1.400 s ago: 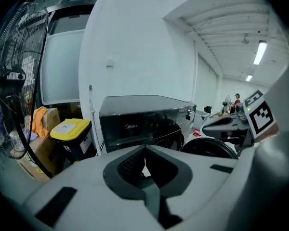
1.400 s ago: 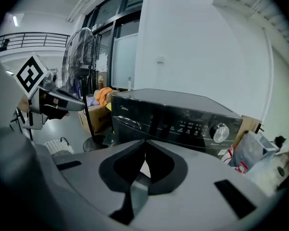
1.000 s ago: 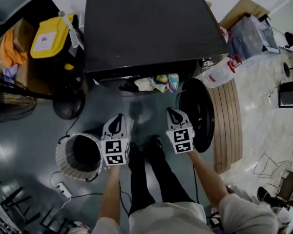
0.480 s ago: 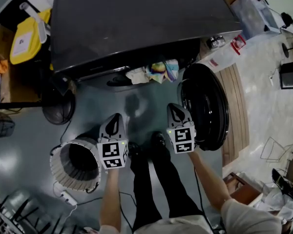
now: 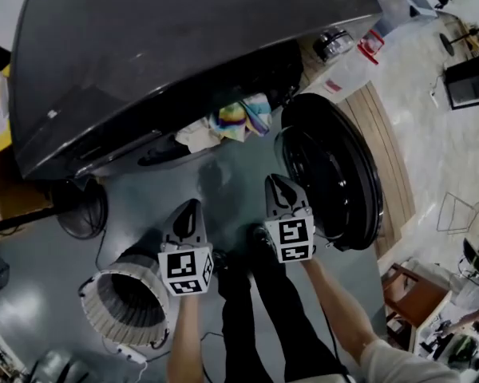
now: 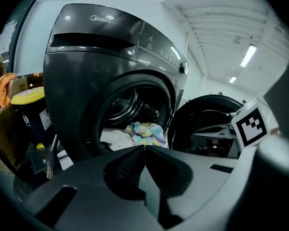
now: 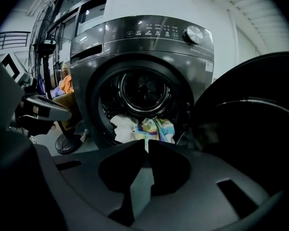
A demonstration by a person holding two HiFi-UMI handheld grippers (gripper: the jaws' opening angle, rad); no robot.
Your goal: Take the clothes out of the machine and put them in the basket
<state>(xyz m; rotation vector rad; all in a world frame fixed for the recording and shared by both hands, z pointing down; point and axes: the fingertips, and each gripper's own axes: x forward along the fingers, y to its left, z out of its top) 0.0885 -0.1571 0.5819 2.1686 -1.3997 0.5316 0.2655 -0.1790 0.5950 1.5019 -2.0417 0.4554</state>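
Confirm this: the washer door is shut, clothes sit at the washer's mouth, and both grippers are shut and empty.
The door is open, not shut: the head view shows it swung wide beside the washer. Clothes do sit at its mouth; left gripper and right gripper are shut and empty.

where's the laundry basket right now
In the head view the basket stands on the floor at lower left, just left of the left gripper, with the washing machine above it in the picture.
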